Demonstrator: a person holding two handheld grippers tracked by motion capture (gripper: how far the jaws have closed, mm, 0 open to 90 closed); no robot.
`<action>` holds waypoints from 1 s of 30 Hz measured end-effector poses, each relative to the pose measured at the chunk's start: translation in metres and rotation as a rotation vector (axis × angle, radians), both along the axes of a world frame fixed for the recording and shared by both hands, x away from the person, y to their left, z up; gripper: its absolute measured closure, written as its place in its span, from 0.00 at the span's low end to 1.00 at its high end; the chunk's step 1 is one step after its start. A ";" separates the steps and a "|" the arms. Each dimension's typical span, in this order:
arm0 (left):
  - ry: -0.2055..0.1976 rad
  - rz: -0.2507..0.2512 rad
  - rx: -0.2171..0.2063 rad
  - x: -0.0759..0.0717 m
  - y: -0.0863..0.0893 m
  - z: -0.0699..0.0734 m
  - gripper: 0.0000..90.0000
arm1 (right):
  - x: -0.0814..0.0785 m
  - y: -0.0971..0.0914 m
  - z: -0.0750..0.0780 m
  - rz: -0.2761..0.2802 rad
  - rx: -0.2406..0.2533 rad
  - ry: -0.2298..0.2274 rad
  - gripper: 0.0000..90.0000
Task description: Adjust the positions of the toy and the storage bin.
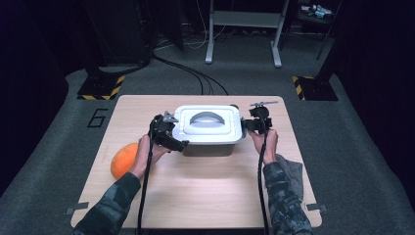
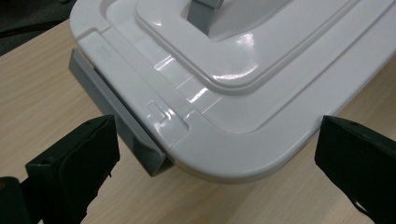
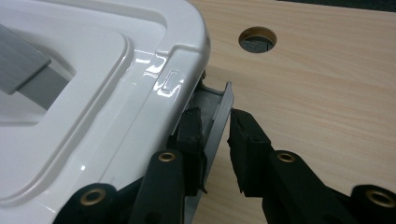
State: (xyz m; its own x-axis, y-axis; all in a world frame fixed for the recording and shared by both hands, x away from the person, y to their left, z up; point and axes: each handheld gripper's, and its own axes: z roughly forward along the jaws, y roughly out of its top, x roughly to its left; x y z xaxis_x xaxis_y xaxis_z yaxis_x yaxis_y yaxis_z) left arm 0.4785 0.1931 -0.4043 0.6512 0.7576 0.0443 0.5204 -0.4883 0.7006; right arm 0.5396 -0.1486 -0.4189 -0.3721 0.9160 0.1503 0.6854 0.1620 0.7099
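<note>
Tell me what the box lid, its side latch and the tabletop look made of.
Lid: likely moulded plastic, white and glossy; sharp light reflections, rounded pressed ridges.
Side latch: probably plastic too, grey, duller sheen, thin flat flap; the right gripper has it between its jaws.
Tabletop: pale wood-grain surface, matt; could be laminate over board rather than solid wood, with a round cut-out hole.

Orange ball [image 1: 123, 160] at the table's [image 1: 205, 196] left edge, partly hidden behind the left forearm; grey cloth [image 1: 292, 171] at the right edge, partly covered by the right sleeve; box lid [image 2: 243, 84] cut off at the top.
</note>
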 end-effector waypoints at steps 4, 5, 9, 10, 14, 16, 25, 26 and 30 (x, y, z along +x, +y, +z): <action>0.010 0.016 -0.001 0.007 0.003 0.000 0.00 | -0.004 -0.003 0.000 -0.010 0.003 0.011 0.81; 0.012 0.020 0.002 0.008 0.003 0.000 0.00 | -0.005 -0.003 0.000 -0.019 0.013 0.019 0.81; 0.012 0.022 0.010 0.011 0.005 0.000 0.00 | -0.014 -0.005 0.001 -0.030 0.025 0.026 0.79; 0.011 0.024 0.008 0.012 0.006 -0.001 0.00 | -0.015 -0.006 0.000 -0.020 0.015 0.017 0.79; 0.012 0.032 0.011 0.014 0.008 -0.001 0.00 | -0.023 -0.008 0.000 -0.016 0.024 0.024 0.77; 0.011 0.037 0.007 0.015 0.008 -0.003 0.00 | -0.024 -0.008 0.000 -0.015 0.014 0.024 0.76; 0.013 0.040 -0.002 0.012 0.007 -0.002 0.02 | -0.022 -0.016 0.008 -0.012 0.011 -0.017 0.68; 0.009 0.038 -0.001 0.012 0.007 -0.002 0.02 | -0.022 -0.018 0.010 -0.008 0.002 -0.037 0.68; 0.000 0.039 0.000 0.012 0.005 -0.001 0.02 | -0.014 -0.021 0.015 -0.001 0.002 -0.072 0.71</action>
State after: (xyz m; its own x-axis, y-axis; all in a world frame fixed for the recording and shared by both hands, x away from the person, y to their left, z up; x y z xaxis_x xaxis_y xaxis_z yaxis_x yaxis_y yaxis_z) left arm 0.4901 0.1985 -0.4052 0.6209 0.7826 0.0444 0.5391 -0.4675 0.7006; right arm 0.5254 -0.1693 -0.4038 -0.3812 0.9160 0.1254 0.6331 0.1597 0.7574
